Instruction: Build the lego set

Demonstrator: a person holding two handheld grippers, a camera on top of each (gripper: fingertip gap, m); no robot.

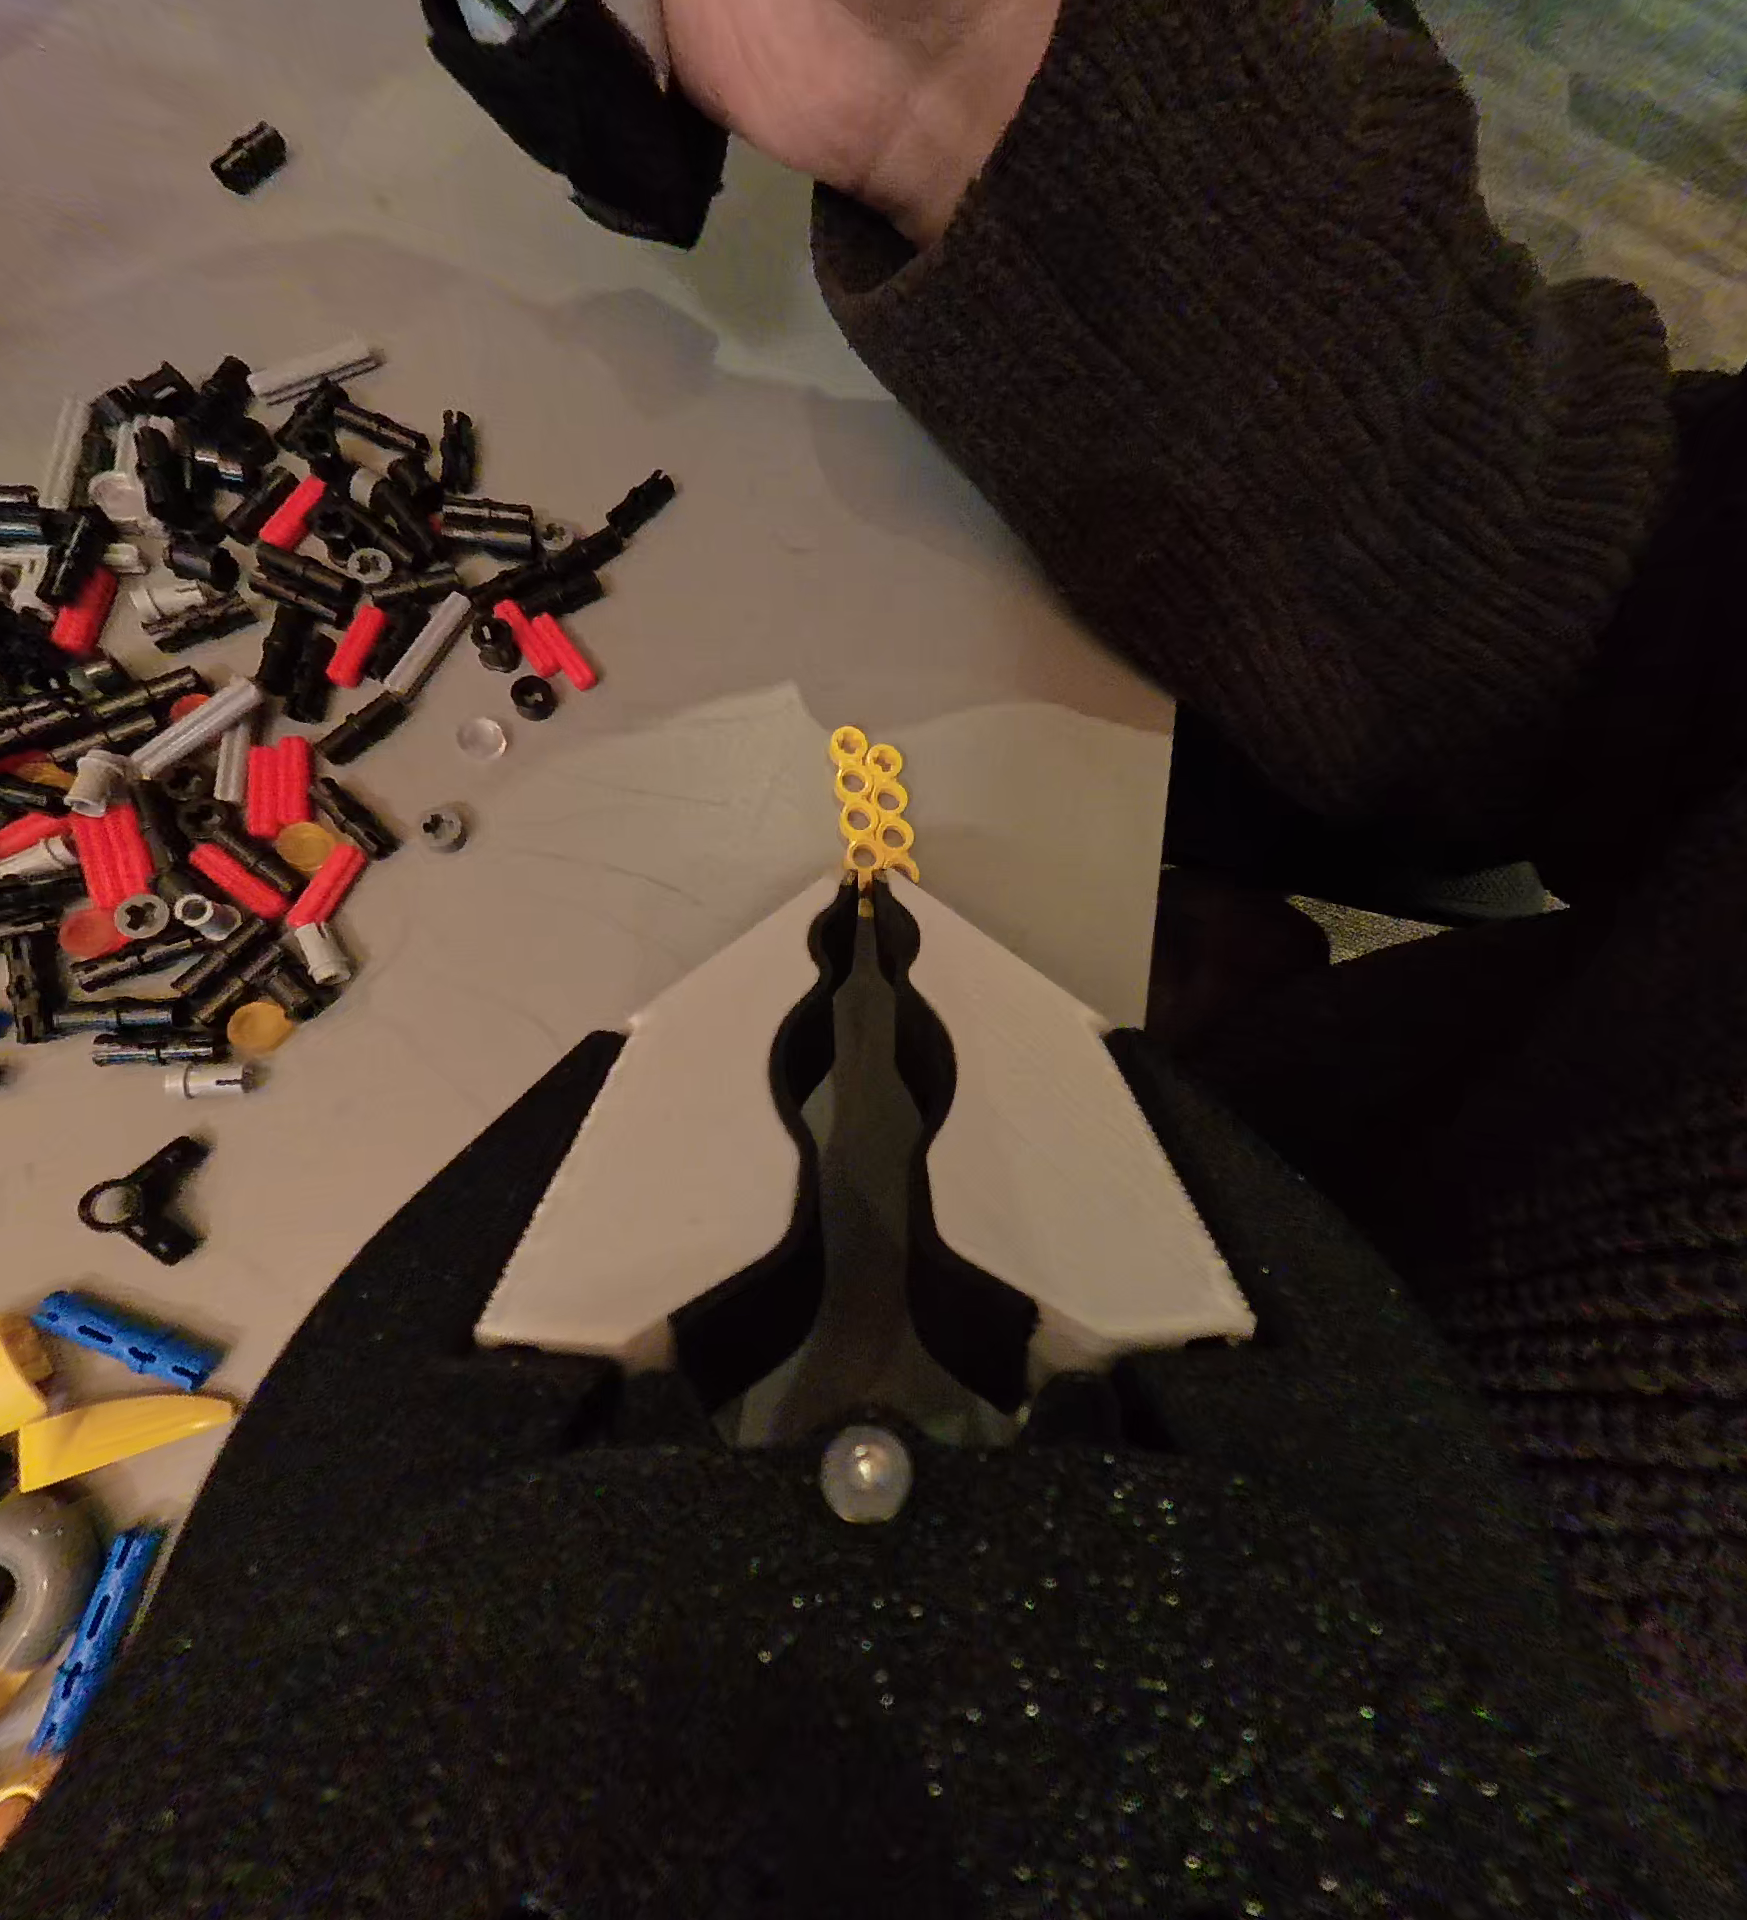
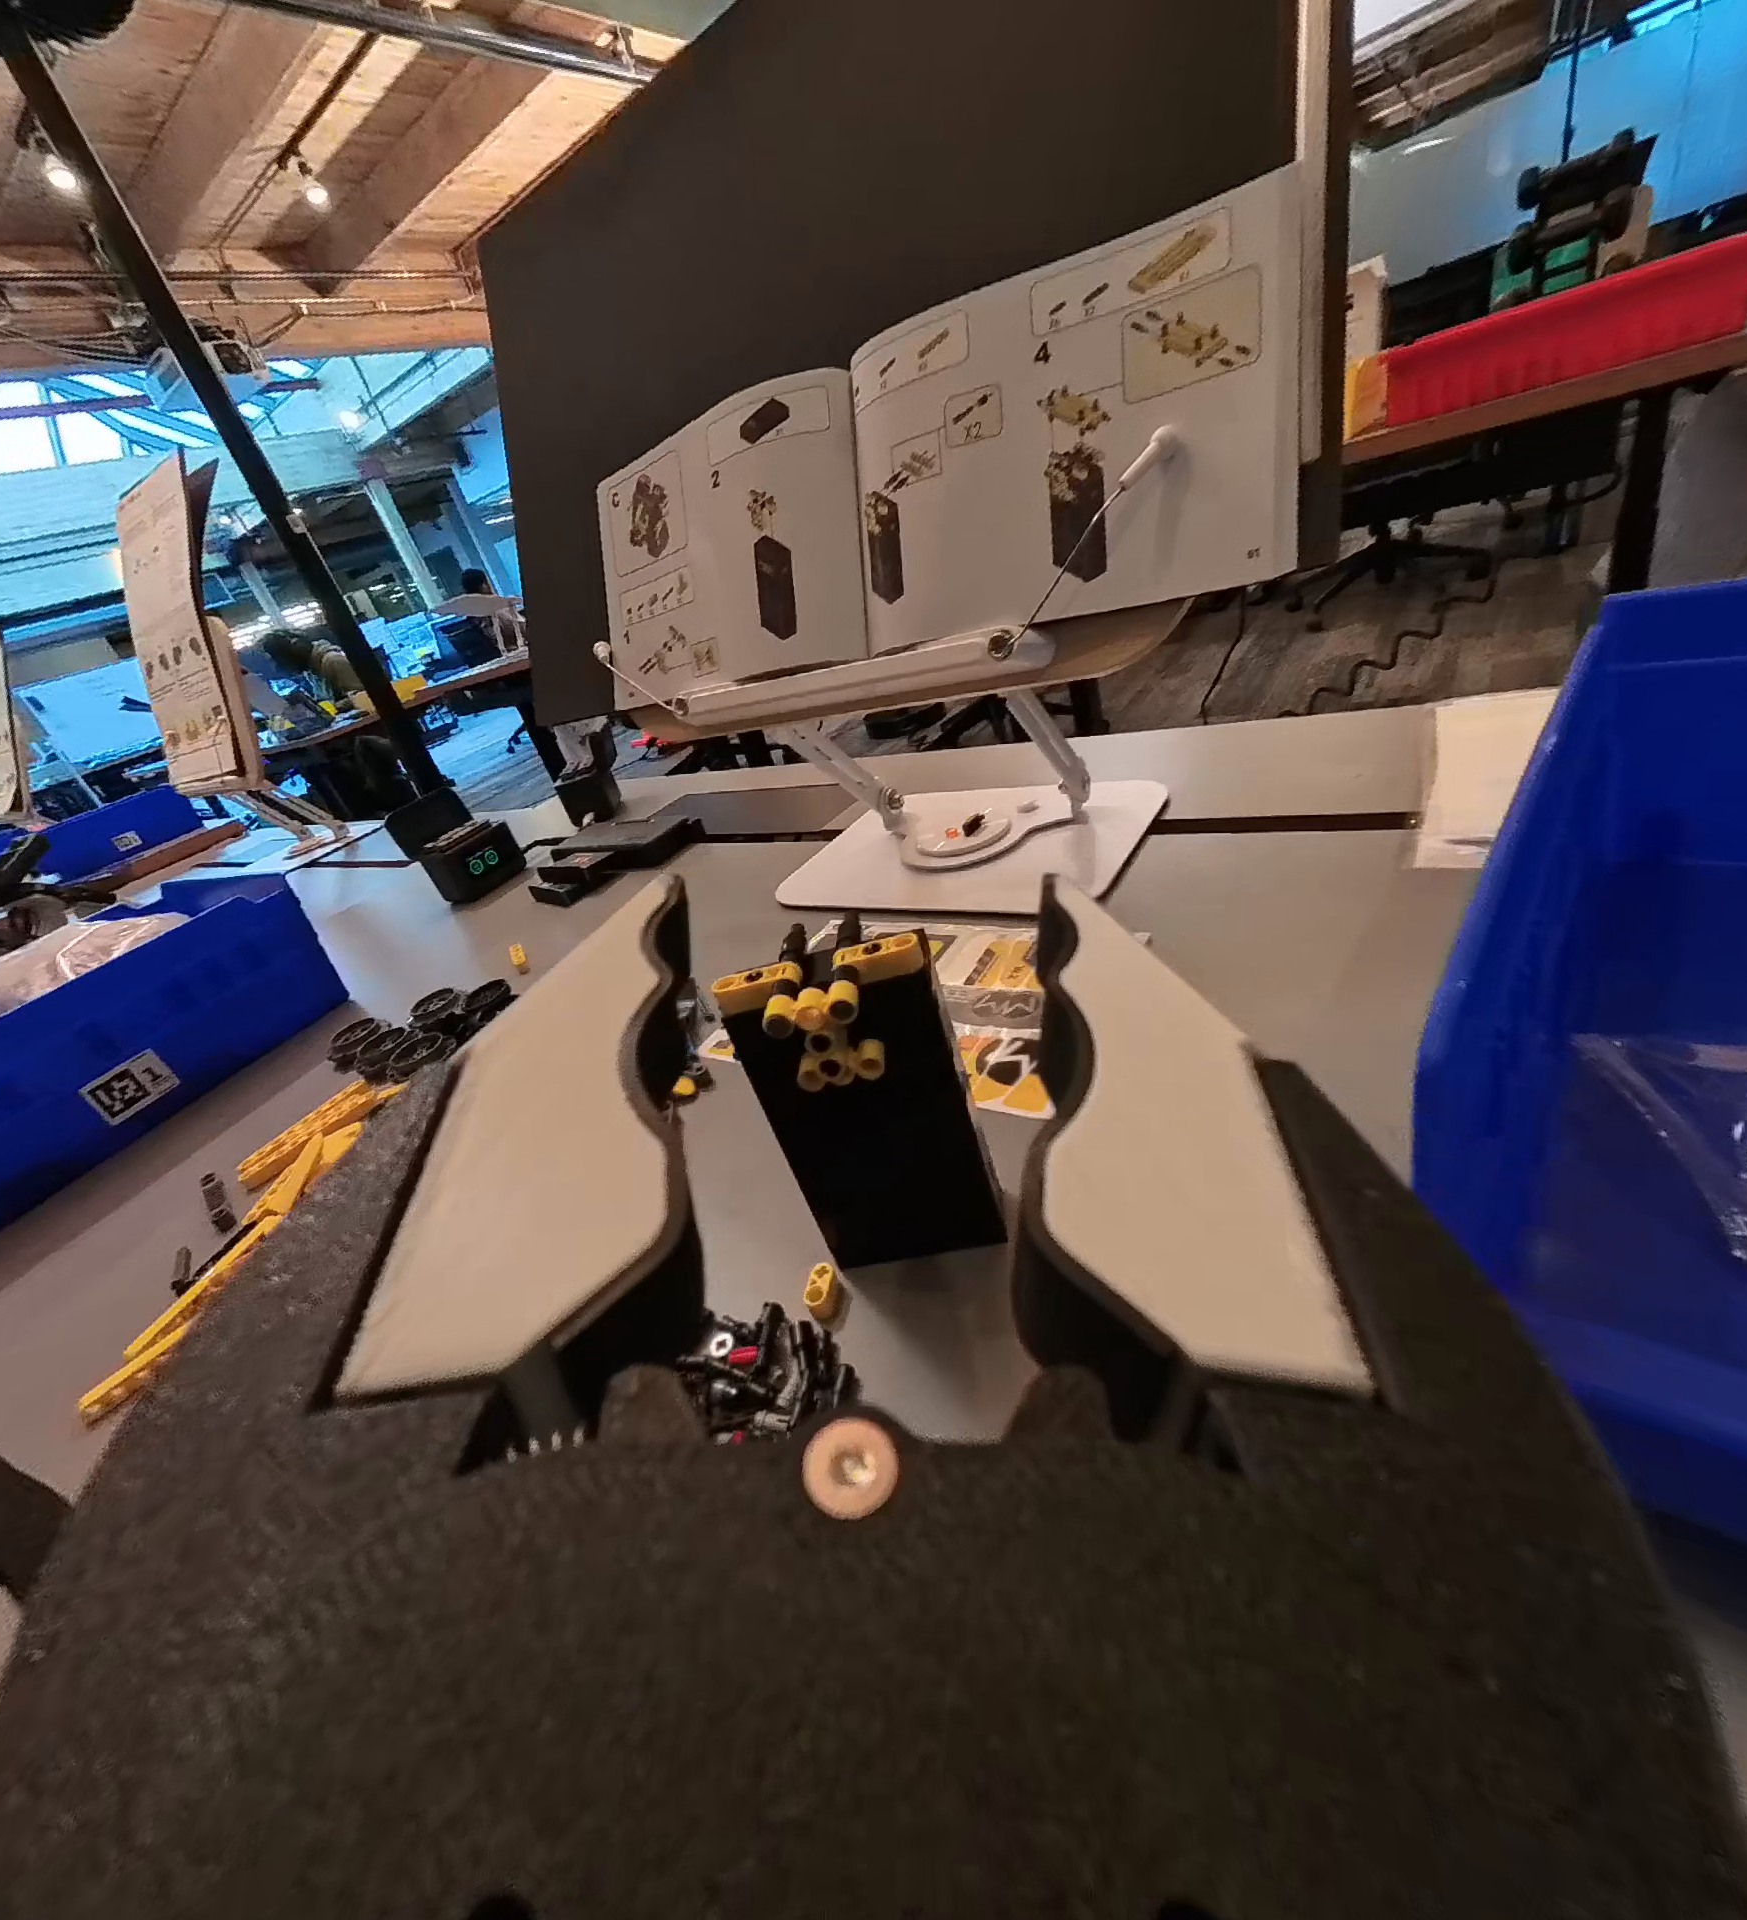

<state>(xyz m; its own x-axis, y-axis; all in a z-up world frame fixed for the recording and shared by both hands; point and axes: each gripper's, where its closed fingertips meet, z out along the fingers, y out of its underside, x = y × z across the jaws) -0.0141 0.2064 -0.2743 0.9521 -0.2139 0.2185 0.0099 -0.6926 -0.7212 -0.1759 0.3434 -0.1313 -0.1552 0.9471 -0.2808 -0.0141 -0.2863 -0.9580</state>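
Observation:
In the left wrist view my left gripper (image 1: 867,881) is shut on small yellow perforated beams (image 1: 871,802), which stick out past its tips above the pale table near its edge. A pile of black, red and grey pins (image 1: 194,686) lies to its left. In the right wrist view my right gripper (image 2: 864,935) is open and empty, its jaws wide apart. Between them, farther off on the table, stands a black rectangular block (image 2: 864,1112) with yellow connectors and black pins on its top end. A small yellow piece (image 2: 820,1286) and a heap of pins (image 2: 765,1377) lie in front of it.
A person's hand (image 1: 848,83) and dark knitted sleeve (image 1: 1264,468) fill the upper right of the left wrist view. An open instruction booklet (image 2: 952,499) sits on a stand behind the block. Blue bins stand at right (image 2: 1627,1039) and left (image 2: 100,1039). Yellow beams (image 2: 266,1174) lie at left. Left tips to right tips: about 25 centimetres. Between my right fingertips and the black rectangular block (image 2: 864,1112) there is roughly 8 centimetres.

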